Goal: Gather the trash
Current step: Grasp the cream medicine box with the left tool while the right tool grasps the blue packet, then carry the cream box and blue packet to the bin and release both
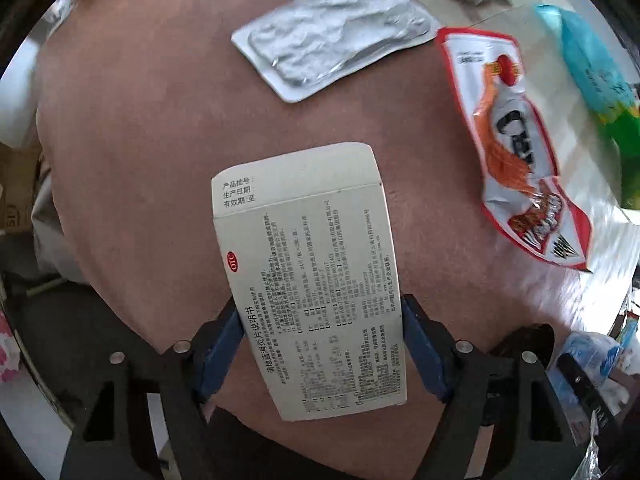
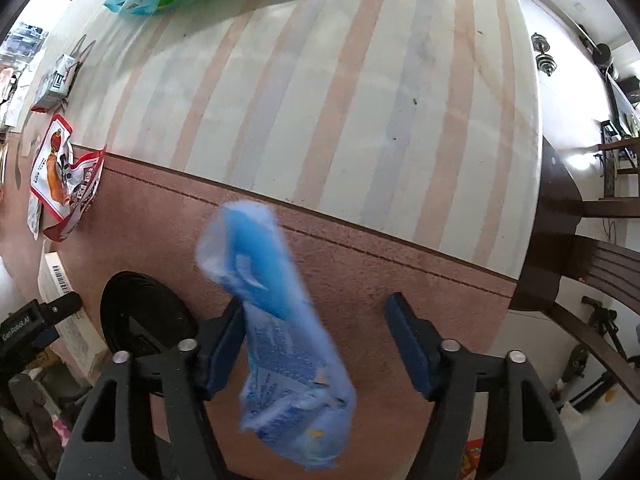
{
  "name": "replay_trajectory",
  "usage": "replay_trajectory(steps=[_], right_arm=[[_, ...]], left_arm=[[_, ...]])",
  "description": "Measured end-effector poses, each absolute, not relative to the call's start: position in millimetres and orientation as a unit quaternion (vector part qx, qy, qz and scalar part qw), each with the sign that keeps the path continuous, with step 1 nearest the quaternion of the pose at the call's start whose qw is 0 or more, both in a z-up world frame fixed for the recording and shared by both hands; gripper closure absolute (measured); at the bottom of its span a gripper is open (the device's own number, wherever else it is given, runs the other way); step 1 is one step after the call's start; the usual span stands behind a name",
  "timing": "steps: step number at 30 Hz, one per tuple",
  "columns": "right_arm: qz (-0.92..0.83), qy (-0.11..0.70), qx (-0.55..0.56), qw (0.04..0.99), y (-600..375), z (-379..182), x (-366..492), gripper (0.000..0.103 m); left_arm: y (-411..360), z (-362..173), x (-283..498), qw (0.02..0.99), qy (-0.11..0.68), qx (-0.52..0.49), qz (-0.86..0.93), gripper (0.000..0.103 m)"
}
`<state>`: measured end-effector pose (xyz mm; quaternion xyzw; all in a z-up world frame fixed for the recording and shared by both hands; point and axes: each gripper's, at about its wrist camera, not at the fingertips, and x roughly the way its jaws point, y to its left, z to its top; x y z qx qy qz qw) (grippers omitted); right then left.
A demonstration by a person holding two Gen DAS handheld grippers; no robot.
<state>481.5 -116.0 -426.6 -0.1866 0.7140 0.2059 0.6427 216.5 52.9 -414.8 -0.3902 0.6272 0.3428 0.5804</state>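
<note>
Left gripper (image 1: 324,344): pads pinch one white medicine box (image 1: 308,276) marked OTC, on the brown tabletop (image 1: 140,128). Right gripper (image 2: 316,344): jaws apart, one blurred blue wrapper (image 2: 280,320) between, touching the left pad only. Beyond: one foil blister pack (image 1: 336,28), one red snack packet (image 1: 516,148)

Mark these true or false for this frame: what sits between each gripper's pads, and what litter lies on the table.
1. A white printed medicine box sits between the left gripper pads. True.
2. The right gripper straddles a red snack packet. False: it straddles a blue plastic wrapper.
3. A silver foil blister sheet lies beyond the box. True.
4. Both right pads press the wrapper. False: the right-hand pad stands clear of it.
5. The red and white snack packet is inside a bin. False: it lies on the table.
</note>
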Motion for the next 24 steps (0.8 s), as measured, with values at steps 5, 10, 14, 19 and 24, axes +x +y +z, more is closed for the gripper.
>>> replay_trajectory(steps=[5, 10, 14, 19, 24], right_arm=[[0.216, 0.705, -0.178, 0.651, -112.3, -411.3, 475.7, 0.083], [0.235, 0.693, -0.170, 0.660, -102.1, -388.5, 466.4, 0.087], [0.259, 0.676, -0.160, 0.671, -91.8, -361.2, 454.9, 0.088], [0.297, 0.653, -0.147, 0.681, -68.2, -323.3, 426.9, 0.088], [0.336, 0.635, -0.143, 0.680, -55.2, -297.3, 378.5, 0.088]], left_arm=[[44.9, -391.9, 222.2, 0.612, 0.621, -0.347, 0.344, 0.029], [35.3, -365.5, 229.8, 0.637, 0.609, -0.314, 0.353, 0.029], [25.4, -334.6, 226.3, 0.664, 0.588, -0.296, 0.354, 0.029], [17.9, -291.0, 192.5, 0.699, 0.553, -0.285, 0.352, 0.029], [42.4, -263.9, 119.6, 0.720, 0.525, -0.280, 0.355, 0.029]])
